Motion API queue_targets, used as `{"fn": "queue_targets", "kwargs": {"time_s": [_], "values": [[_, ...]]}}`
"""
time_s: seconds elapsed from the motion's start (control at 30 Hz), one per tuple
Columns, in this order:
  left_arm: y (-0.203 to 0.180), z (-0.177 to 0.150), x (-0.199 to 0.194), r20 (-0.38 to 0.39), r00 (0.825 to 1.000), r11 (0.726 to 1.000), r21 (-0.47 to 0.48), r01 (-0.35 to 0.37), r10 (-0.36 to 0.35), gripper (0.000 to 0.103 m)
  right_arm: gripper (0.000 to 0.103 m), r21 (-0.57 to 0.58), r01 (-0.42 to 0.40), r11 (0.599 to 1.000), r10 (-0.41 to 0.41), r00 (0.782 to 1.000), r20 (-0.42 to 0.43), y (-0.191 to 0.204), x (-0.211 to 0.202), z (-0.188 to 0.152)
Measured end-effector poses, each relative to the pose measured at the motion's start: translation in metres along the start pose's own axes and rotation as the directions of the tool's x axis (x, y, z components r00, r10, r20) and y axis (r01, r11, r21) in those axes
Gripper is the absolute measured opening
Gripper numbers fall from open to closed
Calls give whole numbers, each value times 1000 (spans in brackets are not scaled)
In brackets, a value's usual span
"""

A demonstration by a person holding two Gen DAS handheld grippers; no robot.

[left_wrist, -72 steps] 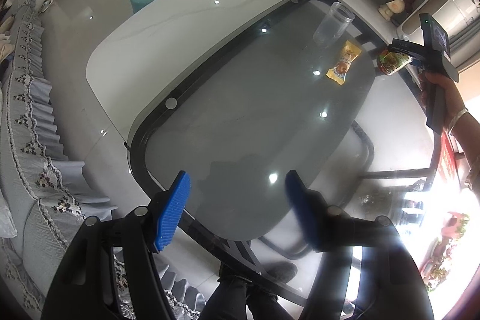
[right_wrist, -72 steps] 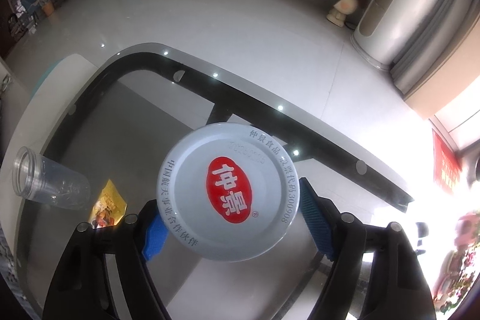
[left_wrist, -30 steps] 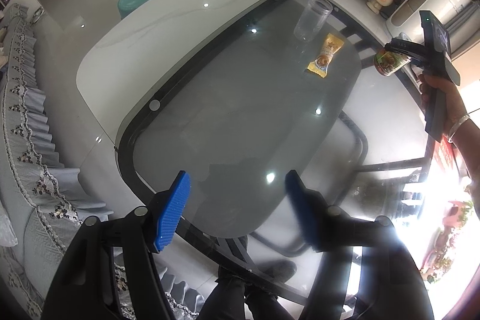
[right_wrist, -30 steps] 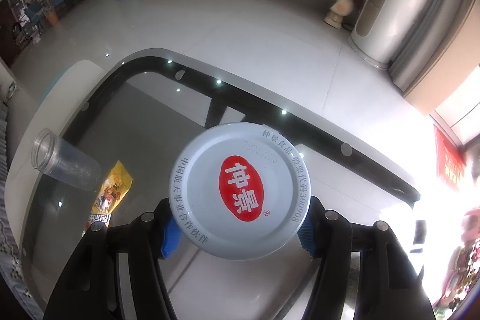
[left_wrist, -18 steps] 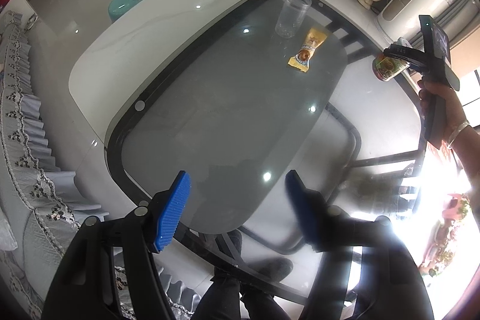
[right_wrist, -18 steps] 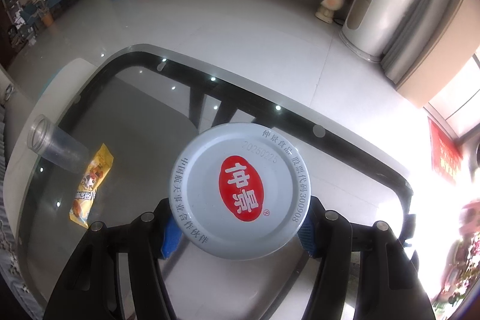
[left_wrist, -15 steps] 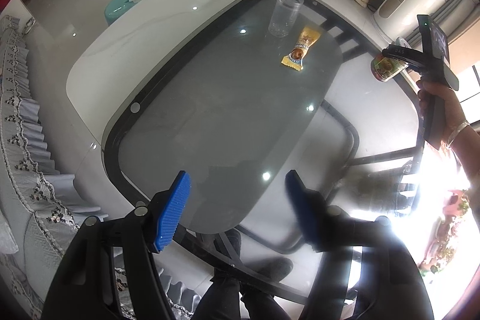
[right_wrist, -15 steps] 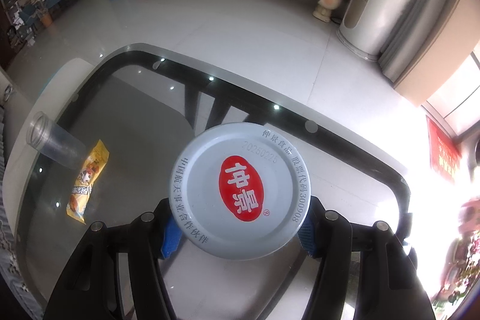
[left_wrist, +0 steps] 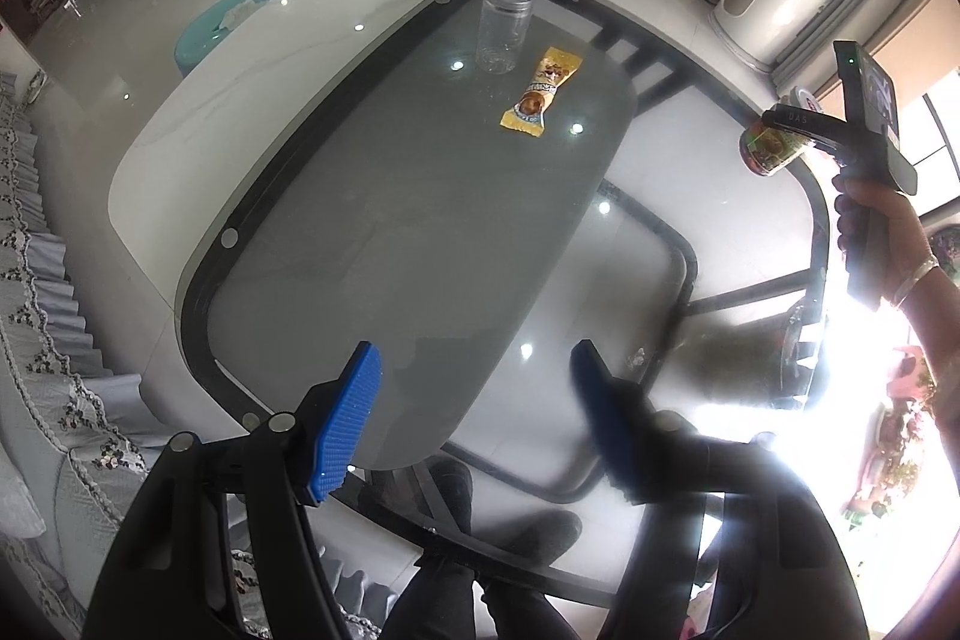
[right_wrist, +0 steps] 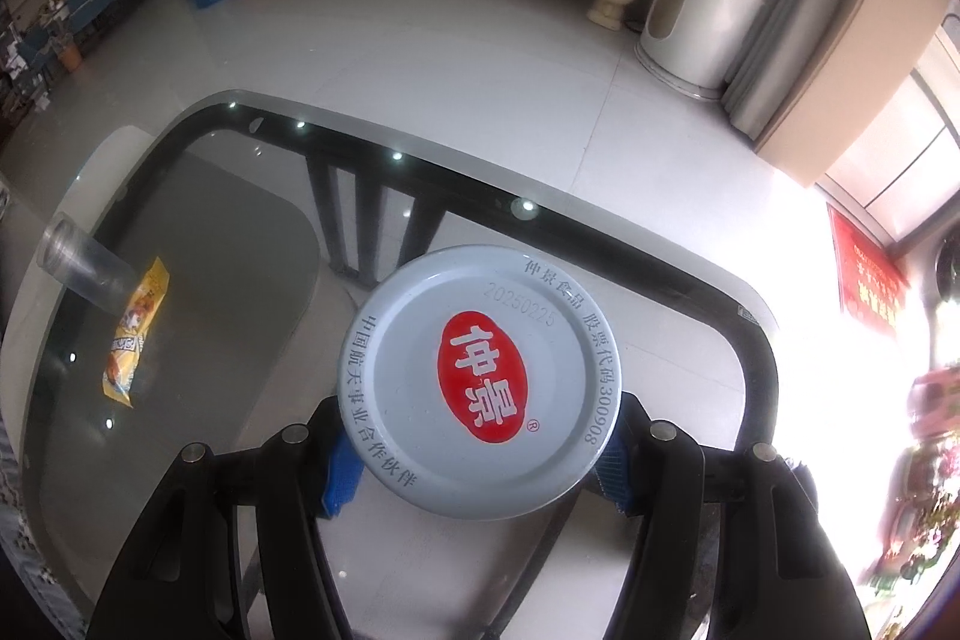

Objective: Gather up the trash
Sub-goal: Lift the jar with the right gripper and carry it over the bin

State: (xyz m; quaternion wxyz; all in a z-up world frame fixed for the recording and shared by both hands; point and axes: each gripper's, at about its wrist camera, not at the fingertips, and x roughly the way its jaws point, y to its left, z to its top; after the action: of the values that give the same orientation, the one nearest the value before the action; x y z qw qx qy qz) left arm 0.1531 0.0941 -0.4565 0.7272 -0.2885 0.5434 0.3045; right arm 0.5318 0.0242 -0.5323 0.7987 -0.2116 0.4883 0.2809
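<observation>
Blue-padded jaws of the right gripper (right_wrist: 477, 451) are clamping a jar (right_wrist: 480, 382) by its sides, just beneath its pale grey lid with a red oval logo; the jar is hanging in the air above the far rim of the glass table (left_wrist: 336, 244). In the left wrist view the jar's labelled body (left_wrist: 771, 151) is showing beside a hand (left_wrist: 870, 214) gripping the tool handle. The left gripper (left_wrist: 474, 421) is standing with its jaws wide apart, nothing between them, above the near table edge. A clear plastic cup (left_wrist: 504, 34) is standing upright on the glass, with a yellow snack wrapper (left_wrist: 540, 94) lying just beside it.
</observation>
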Motion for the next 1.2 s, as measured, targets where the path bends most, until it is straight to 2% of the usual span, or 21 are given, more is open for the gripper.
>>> {"fn": "queue_targets", "kwargs": {"time_s": [0.7, 1.2], "values": [[-80, -5, -11, 9, 999, 989, 146, 35, -36, 65, 60, 125, 53, 991, -52, 999, -17, -107, -32, -60], [-147, -19, -26, 19, 998, 968, 246, 49, -56, 65, 60, 241, 105, 965, -103, 994, -23, -208, -65, -109]]}}
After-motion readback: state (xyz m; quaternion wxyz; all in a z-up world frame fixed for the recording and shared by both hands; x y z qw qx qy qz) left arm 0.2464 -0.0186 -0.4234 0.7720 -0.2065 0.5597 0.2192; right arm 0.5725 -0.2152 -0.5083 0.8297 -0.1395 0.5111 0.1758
